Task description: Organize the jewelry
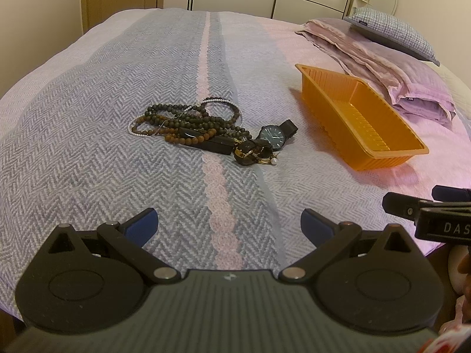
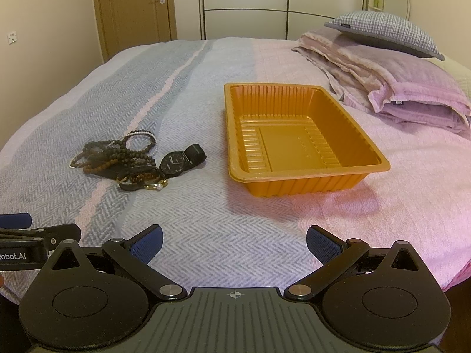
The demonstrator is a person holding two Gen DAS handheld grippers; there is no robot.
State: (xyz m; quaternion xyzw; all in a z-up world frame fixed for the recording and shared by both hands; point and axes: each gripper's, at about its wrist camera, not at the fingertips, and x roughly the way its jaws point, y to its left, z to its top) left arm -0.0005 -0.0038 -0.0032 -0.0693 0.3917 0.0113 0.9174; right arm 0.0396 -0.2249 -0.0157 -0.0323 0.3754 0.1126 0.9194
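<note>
A: Start at the tongs. How do they stand?

B: The left gripper (image 1: 229,220) has its jaws spread wide and nothing between the blue pads (image 1: 145,220). The right gripper (image 2: 234,239) is likewise wide and empty. Both hover low over the near edge of the bedspread (image 1: 88,161), side by side, touching nothing.

A: And ahead of them?

B: Ahead of the left gripper lies the jewelry pile: dark bead necklaces (image 1: 188,117) tangled with brown beads and a thin white bead strand, a black bar-shaped piece (image 1: 206,142), a gold pearl ring (image 1: 269,161), and a wristwatch (image 1: 272,138) at the pile's right edge. From the right gripper, the pile sits ahead to the left; the orange plastic tray (image 2: 379,164) sits straight ahead, holding nothing, well apart from the pile.

A: Beyond that?

B: A folded lilac blanket (image 2: 412,88) and a checked pillow (image 2: 382,29), past the tray to the right.

A: What could go wrong?

B: Probably the tangle: lifting one strand may drag its neighbours, and the ring could drop into the soft weave. The light tray may also slide or tip if nudged.
</note>
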